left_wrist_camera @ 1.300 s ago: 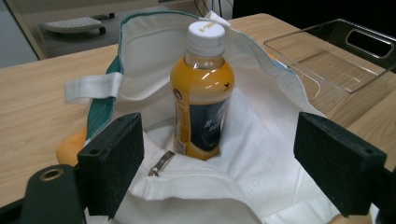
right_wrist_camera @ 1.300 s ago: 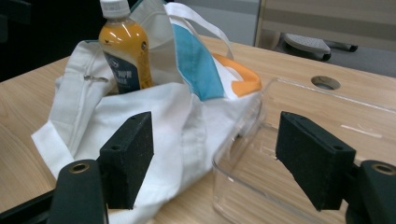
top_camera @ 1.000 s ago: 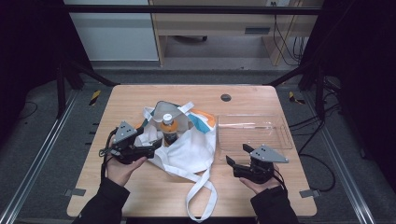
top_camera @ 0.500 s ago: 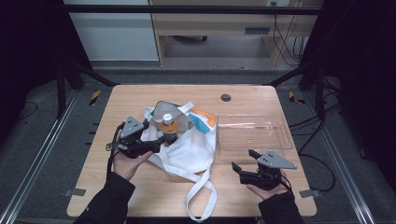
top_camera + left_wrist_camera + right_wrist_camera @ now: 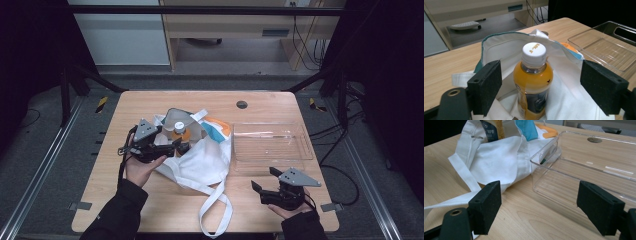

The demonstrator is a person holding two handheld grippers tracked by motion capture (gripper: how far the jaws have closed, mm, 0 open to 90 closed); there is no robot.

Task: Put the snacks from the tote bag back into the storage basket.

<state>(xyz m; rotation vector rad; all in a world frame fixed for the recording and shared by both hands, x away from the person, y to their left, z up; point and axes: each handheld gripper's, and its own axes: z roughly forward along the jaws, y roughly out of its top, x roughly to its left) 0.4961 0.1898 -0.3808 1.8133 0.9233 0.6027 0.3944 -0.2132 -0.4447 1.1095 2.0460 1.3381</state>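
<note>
At the left of the high view, the left gripper [image 5: 175,146] is held in the person's left hand [image 5: 140,167], low over the left half of the wooden surface [image 5: 125,107], and it points toward the white tote bag [image 5: 205,160]. Its jaws stand wide apart with nothing clamped. In the left gripper view the orange juice bottle [image 5: 533,82] stands upright between the two black pads, clear of both, its white cap [image 5: 534,52] on top and its lower part sunk in the bag's white cloth. The bag's teal-edged mouth rises behind the bottle.

The tote bag lies crumpled near the middle of the surface, with one long strap [image 5: 212,212] trailing toward the near edge. An orange and blue patch [image 5: 218,126] shows at the bag's far right side.

Just to the right, the clear plastic tray [image 5: 272,145] sits on the surface, with the bag's cloth touching its left wall. A small dark round hole [image 5: 242,104] lies in the surface beyond them.

At the right, the right gripper [image 5: 263,181] rests in the person's right hand [image 5: 292,210] near the front edge, well apart from the bag. Its jaws are also spread wide and hold nothing; the right gripper view looks between them at bare wood, the tray's near corner [image 5: 534,160] and the bag's cloth [image 5: 496,157].
</note>
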